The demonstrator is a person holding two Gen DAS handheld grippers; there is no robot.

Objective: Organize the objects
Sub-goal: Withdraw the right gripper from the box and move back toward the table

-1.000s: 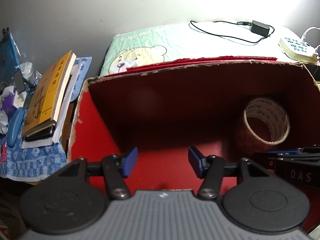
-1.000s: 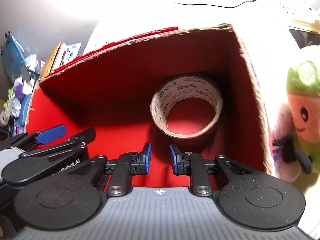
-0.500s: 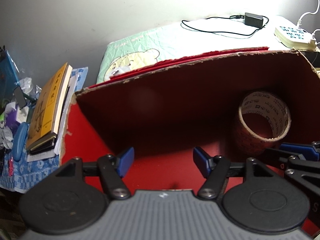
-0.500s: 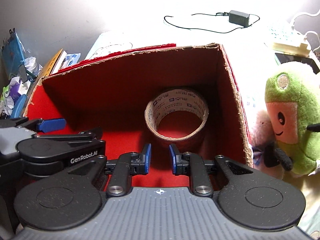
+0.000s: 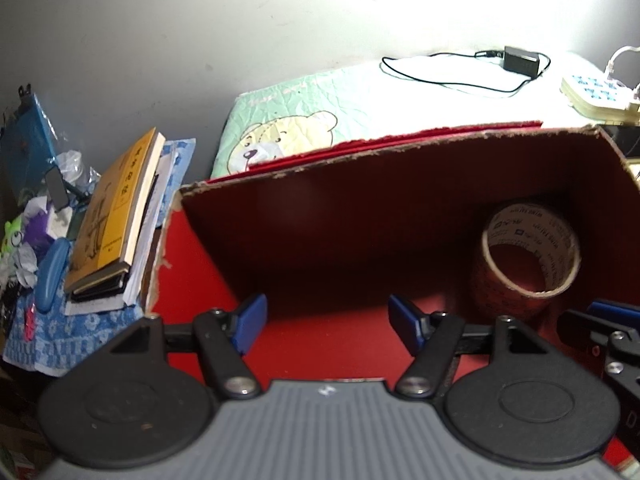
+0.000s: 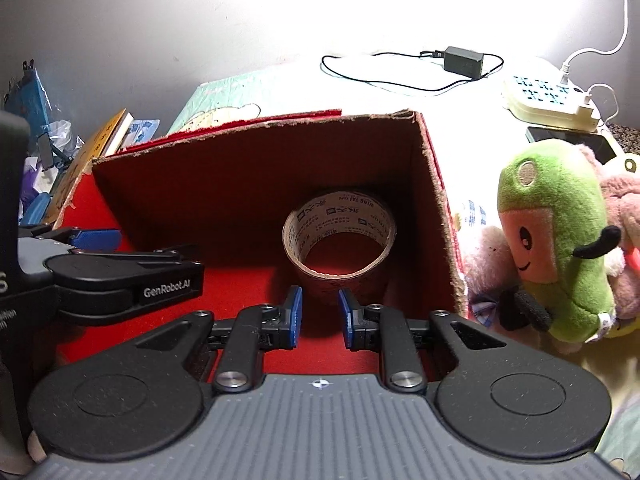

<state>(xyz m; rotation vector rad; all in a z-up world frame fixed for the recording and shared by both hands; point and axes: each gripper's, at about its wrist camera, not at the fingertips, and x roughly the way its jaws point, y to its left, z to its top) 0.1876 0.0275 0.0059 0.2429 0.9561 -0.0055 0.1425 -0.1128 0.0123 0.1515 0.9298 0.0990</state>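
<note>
A red cardboard box (image 5: 304,208) (image 6: 248,160) stands open at the top. A roll of brown tape (image 5: 528,256) (image 6: 340,236) rests inside it by the right wall. My left gripper (image 5: 324,322) is open and empty, held over the box's near edge. My right gripper (image 6: 319,312) is open with a narrow gap and empty, just short of the tape roll. The left gripper also shows in the right wrist view (image 6: 96,240) at the left. A green plush toy (image 6: 556,240) lies right of the box with pink plush toys (image 6: 624,200).
A stack of books (image 5: 116,220) and blue clutter (image 5: 52,276) sit left of the box. Behind it are a bear-print pad (image 5: 292,128), a black adapter with cable (image 6: 464,62), a power strip (image 6: 548,100) and a phone (image 6: 568,138).
Both grippers have pulled back and up from the box; more of the wall and surroundings shows. The right gripper's jaws have opened slightly. The tape roll has stayed in place.
</note>
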